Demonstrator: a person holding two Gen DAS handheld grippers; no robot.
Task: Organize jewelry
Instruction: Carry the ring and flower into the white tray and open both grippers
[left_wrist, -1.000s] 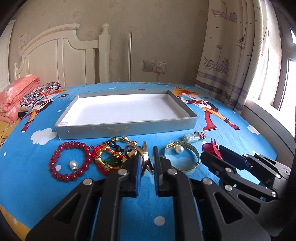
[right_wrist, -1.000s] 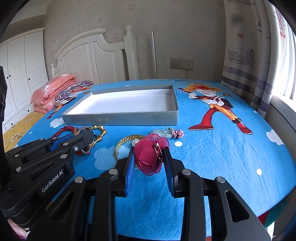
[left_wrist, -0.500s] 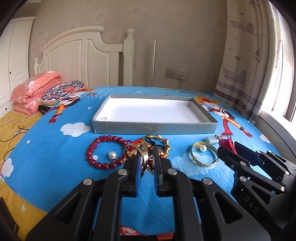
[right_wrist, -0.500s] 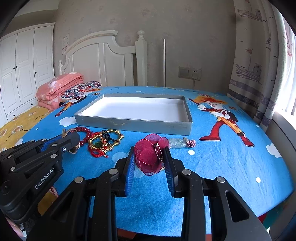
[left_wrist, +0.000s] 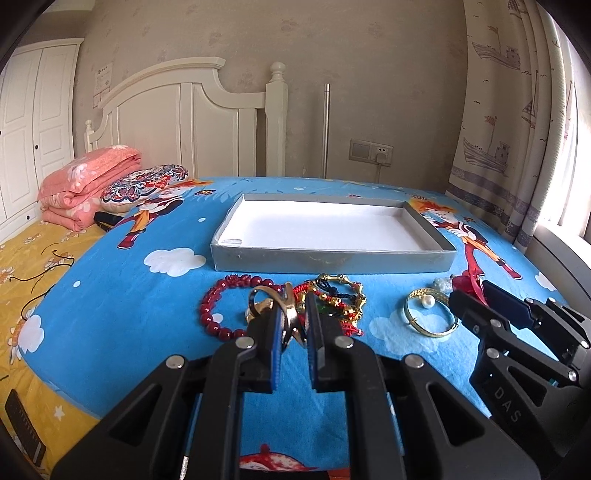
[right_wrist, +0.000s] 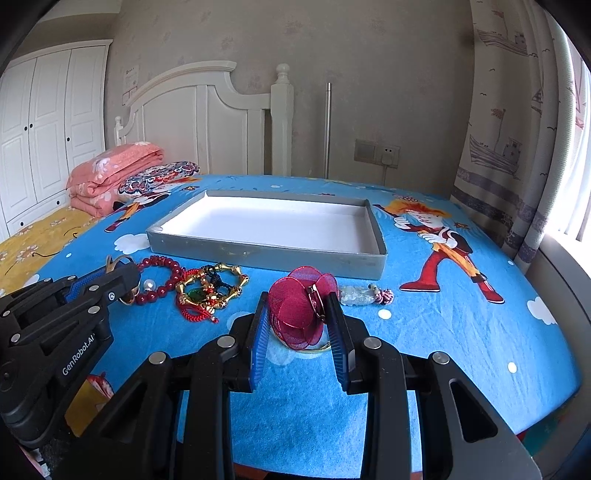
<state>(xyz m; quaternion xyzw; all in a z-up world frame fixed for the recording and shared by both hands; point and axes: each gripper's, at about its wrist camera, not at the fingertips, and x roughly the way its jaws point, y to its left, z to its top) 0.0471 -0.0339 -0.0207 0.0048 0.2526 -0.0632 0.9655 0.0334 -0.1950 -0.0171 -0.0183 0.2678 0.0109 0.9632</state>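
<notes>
My left gripper (left_wrist: 292, 319) is shut on a gold metal clasp piece (left_wrist: 273, 302), held above the blue cloth. My right gripper (right_wrist: 297, 314) is shut on a red fabric flower clip (right_wrist: 301, 306), also lifted. A grey tray with a white floor (left_wrist: 332, 254) (right_wrist: 266, 254) lies empty behind the jewelry. On the cloth lie a red bead bracelet (left_wrist: 218, 314) (right_wrist: 162, 266), a tangle of gold and red bracelets (left_wrist: 340, 295) (right_wrist: 210, 290), a gold bangle with a pearl (left_wrist: 428, 314) and a pale jade charm (right_wrist: 360, 295).
The blue cartoon cloth (right_wrist: 461, 332) covers a round table. A bed with a yellow sheet (left_wrist: 22, 266), pink folded blanket (left_wrist: 85, 184) and white headboard (left_wrist: 192, 125) is on the left. Curtains (left_wrist: 517, 129) and a window sill are on the right.
Both grippers have risen and drawn back from the table with their pieces held. More of the room and bed shows now.
</notes>
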